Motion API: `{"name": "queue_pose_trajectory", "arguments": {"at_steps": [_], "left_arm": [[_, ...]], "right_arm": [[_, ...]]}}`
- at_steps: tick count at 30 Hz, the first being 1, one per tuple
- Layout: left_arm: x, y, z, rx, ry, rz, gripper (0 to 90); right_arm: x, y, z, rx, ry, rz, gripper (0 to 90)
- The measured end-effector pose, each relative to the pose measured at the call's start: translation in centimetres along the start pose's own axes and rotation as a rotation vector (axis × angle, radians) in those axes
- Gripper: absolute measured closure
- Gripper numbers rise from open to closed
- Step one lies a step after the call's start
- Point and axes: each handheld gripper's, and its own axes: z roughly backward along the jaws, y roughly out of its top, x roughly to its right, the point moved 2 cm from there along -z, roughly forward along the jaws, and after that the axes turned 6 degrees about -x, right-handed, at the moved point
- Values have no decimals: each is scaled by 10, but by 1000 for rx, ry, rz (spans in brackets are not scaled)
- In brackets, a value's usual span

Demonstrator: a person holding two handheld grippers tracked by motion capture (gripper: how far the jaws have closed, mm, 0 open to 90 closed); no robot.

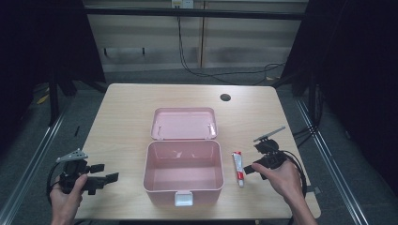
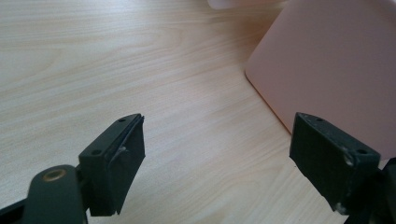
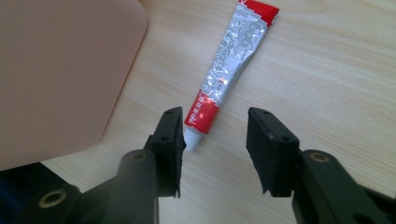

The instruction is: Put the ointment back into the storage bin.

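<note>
1. The right gripper has its jaws apart with nothing between them. In the right gripper view the white cap end of a tube lies on the desk just beyond the left jaw's tip, apart from the pads.
2. That tube is silver in the middle with red bands at both ends and printed lettering along it. It runs away from the gripper, slanting up and to the right in that view.
3. In the high view the right gripper is held by the person's right hand low over the desk's right part, pointing toward the tube, which lies just right of the pink box.
4. The left gripper also has its jaws wide apart and empty, hovering over bare wood. A rounded corner of the box's pink wall stands ahead and to the right of its jaws, near but not touching.
5. In the high view the left gripper sits in the left hand at the desk's near left edge, aimed toward the box and well apart from it.
6. The box stands open at the middle of the desk; its inside looks empty. Its lid is laid back behind it, and a white latch shows on the near wall.
7. A dark round hole lies in the desk's far right part.
</note>
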Motion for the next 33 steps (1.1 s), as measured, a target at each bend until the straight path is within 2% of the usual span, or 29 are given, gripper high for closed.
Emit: {"name": "queue_pose_trajectory", "arguments": {"at_steps": [7,12,16,26,33], "left_arm": [[0,0,0,-1,-2,-1,181],[0,0,0,0,-3,3,181],[0,0,-1,-1,-3,4,180],[0,0,-1,-7,-3,0,181],[0,0,-1,-7,-6,4,181]], "right_arm": [[-4,11,-10,-89,-23,-6,604],[-6,19,-13,-116,-39,-13,639],[-8,25,-18,-160,-47,-27,641],[-11,34,-34,-222,-69,-49,646],[-11,39,-42,-245,-72,-68,647]]}}
